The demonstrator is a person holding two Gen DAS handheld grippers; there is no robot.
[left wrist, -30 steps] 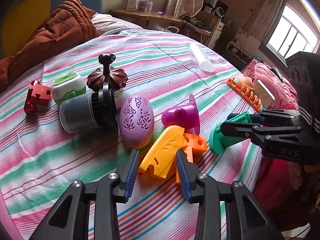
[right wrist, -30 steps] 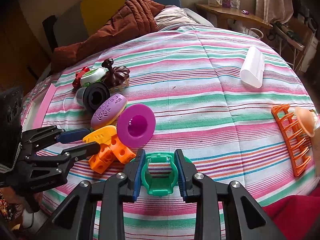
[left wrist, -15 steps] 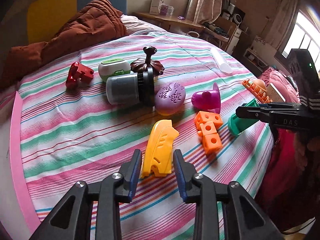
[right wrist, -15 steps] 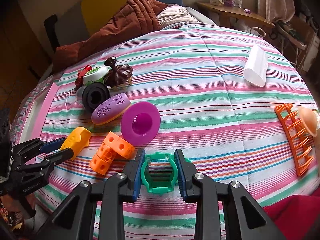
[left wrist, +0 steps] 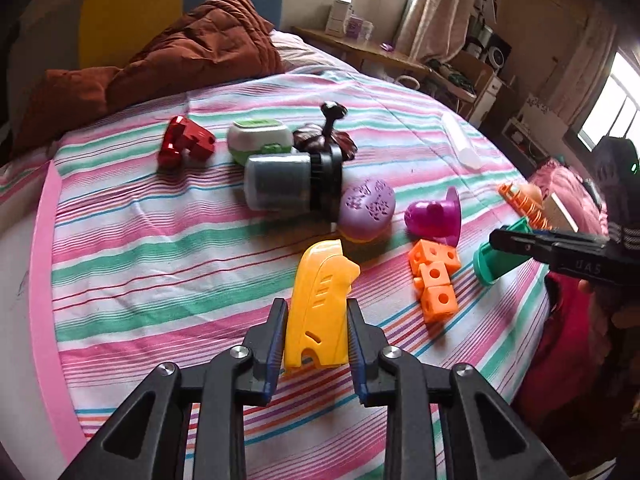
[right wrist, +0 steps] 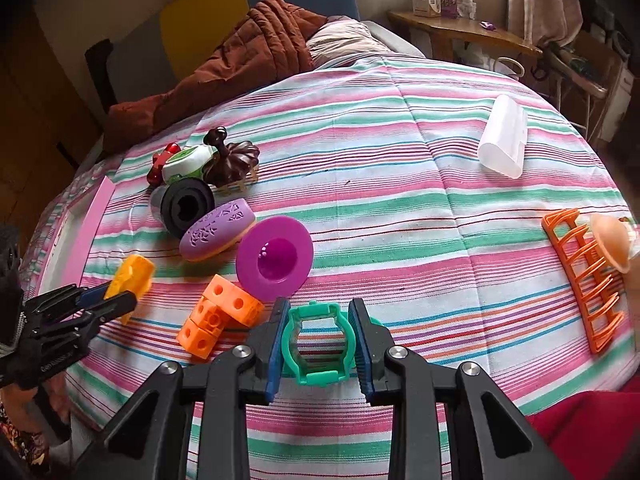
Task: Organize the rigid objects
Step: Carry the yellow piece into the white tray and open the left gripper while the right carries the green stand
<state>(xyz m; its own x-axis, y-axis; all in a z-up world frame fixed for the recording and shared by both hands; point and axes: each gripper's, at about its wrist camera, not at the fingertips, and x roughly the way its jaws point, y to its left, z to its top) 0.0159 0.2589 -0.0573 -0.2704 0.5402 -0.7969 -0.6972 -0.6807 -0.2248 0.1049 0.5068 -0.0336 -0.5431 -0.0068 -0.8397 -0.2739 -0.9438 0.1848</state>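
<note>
Yellow piece: lower centre of the left wrist view, lying lengthwise between the blue pads of the left gripper; the jaws have closed onto its sides (gripping it).
Green ring piece: lower centre of the right wrist view, clamped across its width by the right gripper.
Orange cube chain: just left of the green ring piece, loose on the striped bedspread.
Purple funnel: above the cubes, mouth toward the camera.
Sorted cluster, judged: lilac oval case, black-capped jar, green-and-white box, dark brown lid and red piece huddle at centre left.
Outliers: white tube upper right; orange rack at right edge.
Progress, judged: about midway; two pieces in hand, several not yet gathered.
</note>
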